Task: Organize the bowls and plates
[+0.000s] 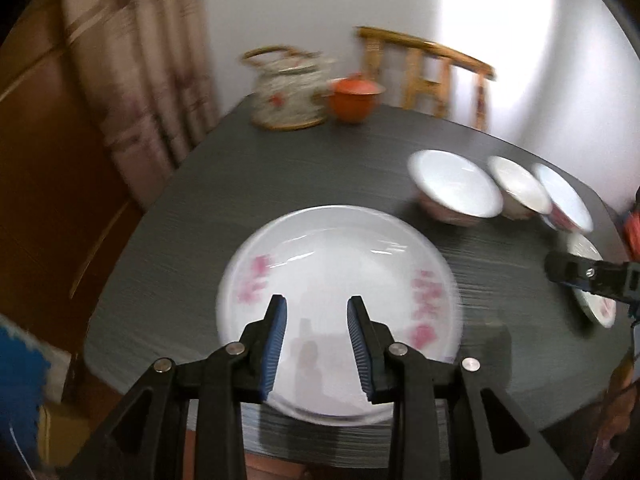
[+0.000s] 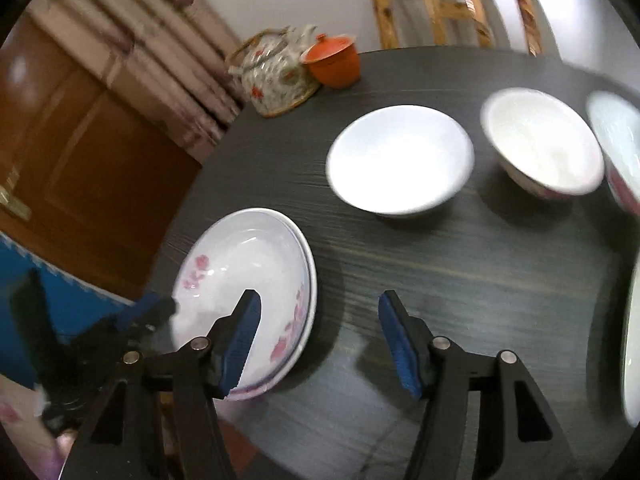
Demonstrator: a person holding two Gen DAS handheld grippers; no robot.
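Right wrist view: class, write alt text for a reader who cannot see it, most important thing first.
The right gripper hangs open and empty over a dark table, beside a stack of pink-flowered plates at the near left edge. Three white bowls stand in a row behind. A patterned teapot, an orange lidded cup and a wooden chair are at the back.

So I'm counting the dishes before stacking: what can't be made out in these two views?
- Plate stack, right wrist view: two rims show; any more are hidden beneath, partly behind the right gripper.
- Side plate, left wrist view: crossed by a black gripper finger and near the edge.
- Third bowl, right wrist view: cut off by the frame edge.
- Teapot pattern: motion-blurred.
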